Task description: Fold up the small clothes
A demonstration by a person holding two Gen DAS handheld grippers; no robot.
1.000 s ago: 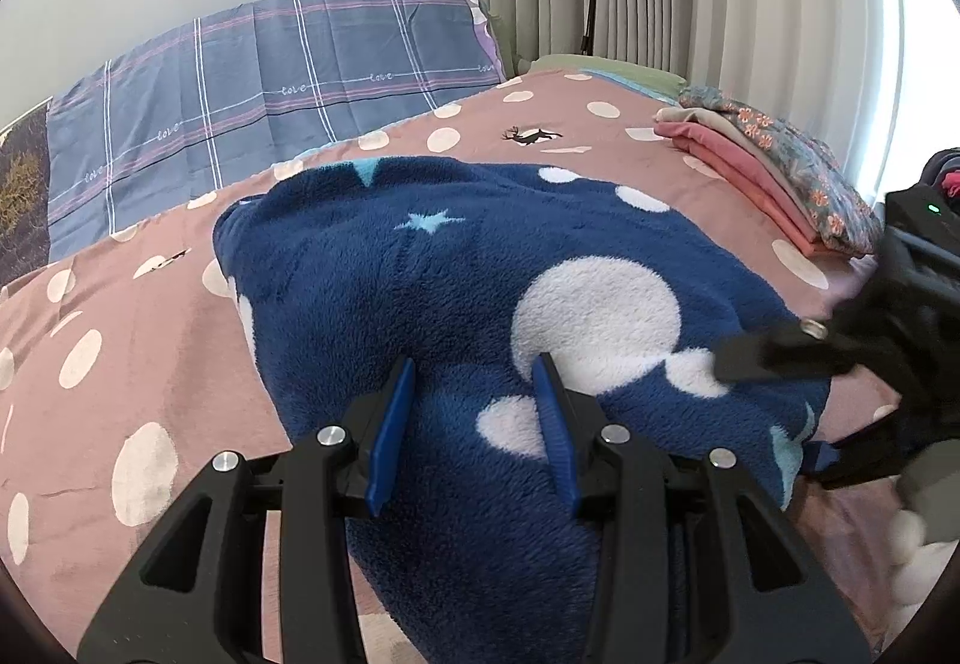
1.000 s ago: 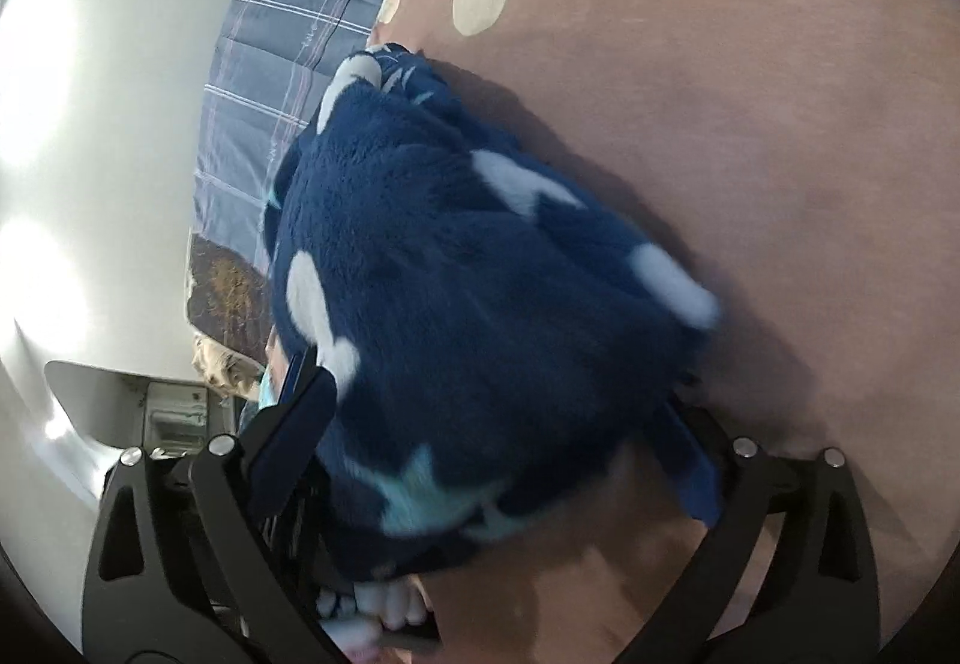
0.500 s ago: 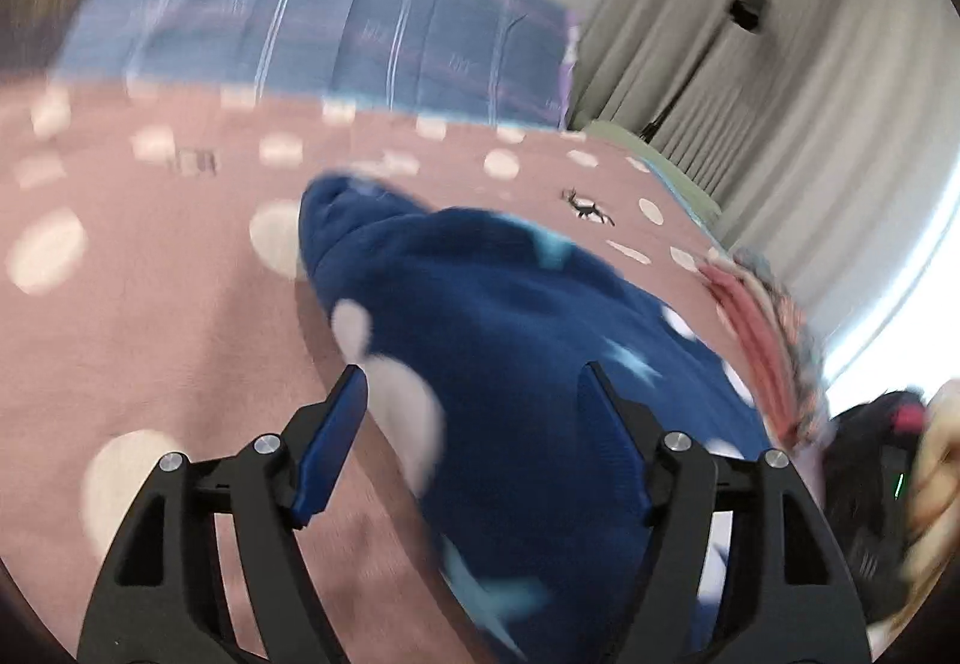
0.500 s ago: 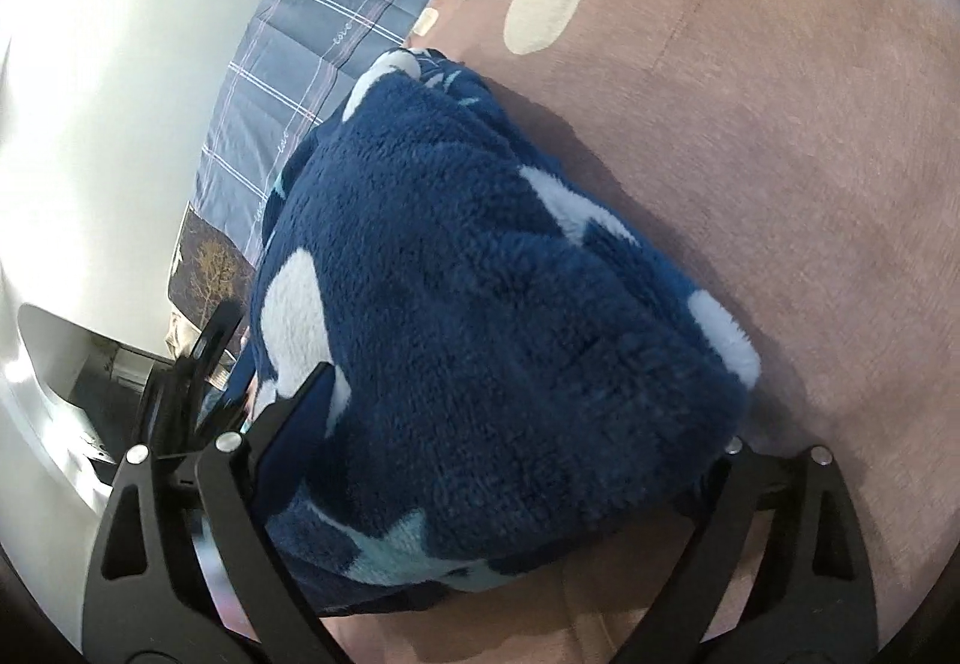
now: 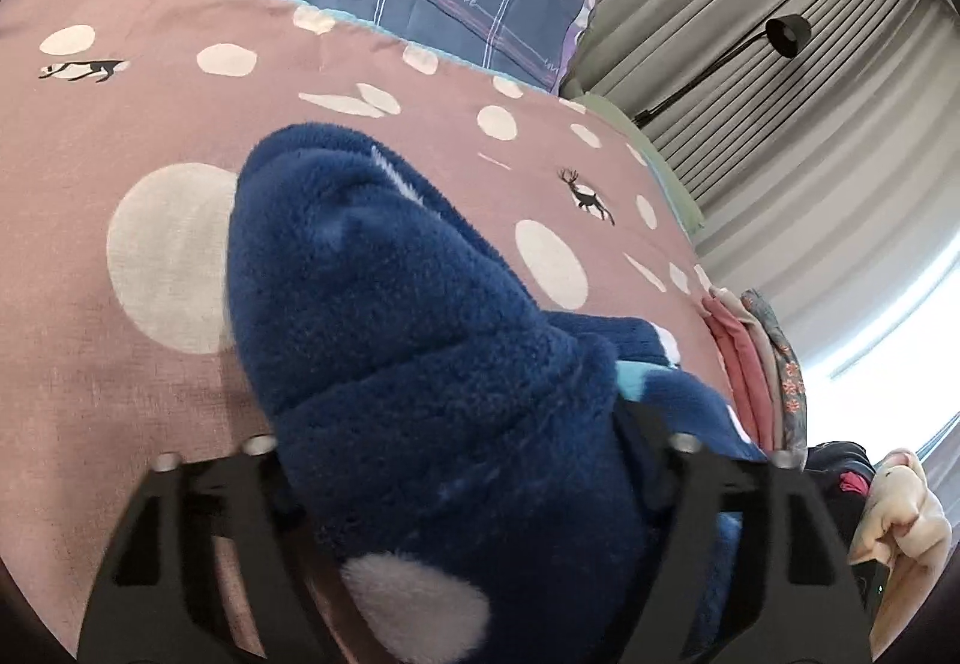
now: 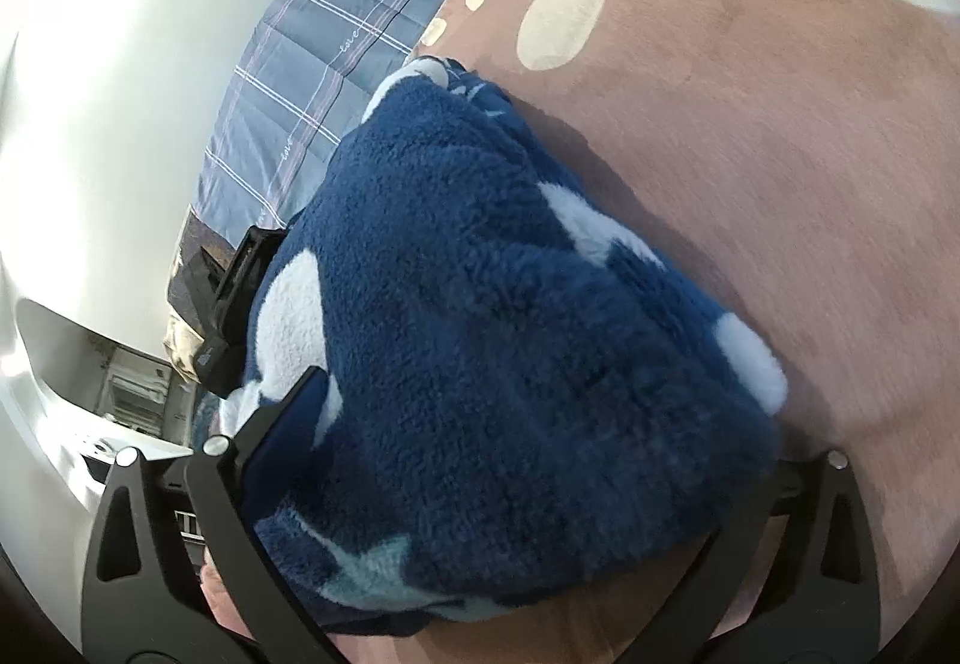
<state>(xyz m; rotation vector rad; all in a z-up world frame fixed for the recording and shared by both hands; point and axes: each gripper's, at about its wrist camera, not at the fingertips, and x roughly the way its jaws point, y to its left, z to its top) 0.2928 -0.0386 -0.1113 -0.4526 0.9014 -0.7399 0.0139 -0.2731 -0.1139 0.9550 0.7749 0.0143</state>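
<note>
Navy fleece garment (image 5: 420,364), white dots and pale stars, lies bunched on the pink dotted bedspread (image 5: 120,136). Not yet a flat fold.

Left gripper (image 5: 468,460): jaws closing, a thick ridge of the fleece between them and filling the gap; pads hidden by pile, so contact cannot be confirmed. Bare bedspread just beyond its left finger.

Right gripper (image 6: 540,454): jaws spread wide, straddling the other end of the bundle. Fleece bulges between the fingers, apparently unclamped.

Stack of folded clothes (image 5: 756,364) sits ahead and to the right of the left gripper.

Risks, my judgement:
- Left jaws may bite several layers, so the whole wad drags instead of one edge.
- Pile is slippery; a shallow pinch could slide off when lifted.
- Right end unclamped: bundle may twist or unroll.
</note>
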